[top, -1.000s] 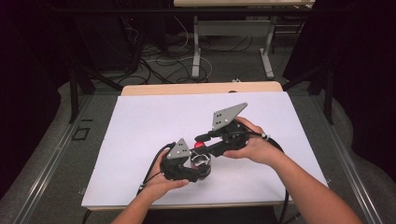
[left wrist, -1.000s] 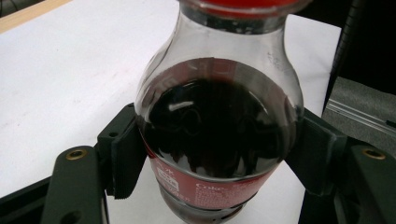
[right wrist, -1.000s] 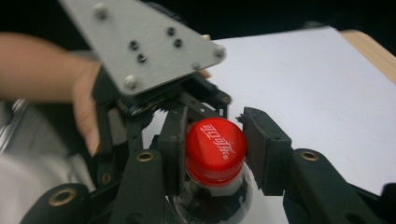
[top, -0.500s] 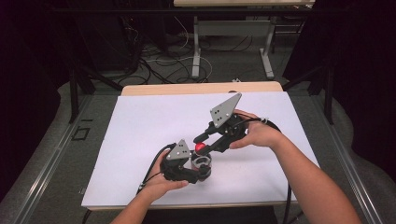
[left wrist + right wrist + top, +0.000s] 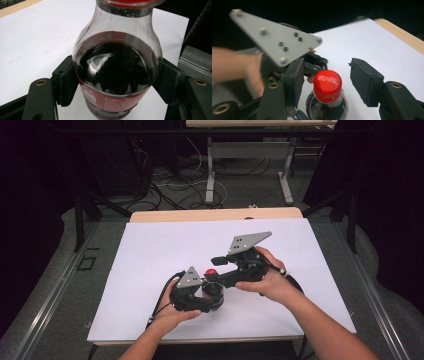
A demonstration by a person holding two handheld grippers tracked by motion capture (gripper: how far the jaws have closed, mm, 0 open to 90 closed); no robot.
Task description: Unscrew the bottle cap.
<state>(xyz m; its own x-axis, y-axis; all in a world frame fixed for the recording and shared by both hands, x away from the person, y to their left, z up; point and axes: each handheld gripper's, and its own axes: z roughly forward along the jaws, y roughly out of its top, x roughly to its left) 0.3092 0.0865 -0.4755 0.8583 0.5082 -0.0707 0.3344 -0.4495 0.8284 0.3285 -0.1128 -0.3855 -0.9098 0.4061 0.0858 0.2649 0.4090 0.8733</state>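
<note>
A cola bottle (image 5: 117, 72) with a red label stands upright on the white table top (image 5: 150, 255). My left gripper (image 5: 117, 83) is shut on its body, one pad on each side. In the high view the left gripper (image 5: 209, 296) is near the front edge, with the bottle's red cap (image 5: 211, 272) just above it. My right gripper (image 5: 218, 270) comes in from the right at cap height. In the right gripper view its jaws stand either side of the red cap (image 5: 327, 85) with a gap on each side, so the right gripper (image 5: 329, 80) is open.
The left gripper's grey plate (image 5: 274, 37) and the left hand (image 5: 234, 65) sit close behind the cap. A wooden table edge (image 5: 215, 214) runs along the back. Cables (image 5: 165, 190) and desk legs (image 5: 210, 170) lie on the floor beyond.
The right gripper swung back and then came down toward the bottle; its jaws now bracket the cap. The left gripper and bottle stayed in place.
</note>
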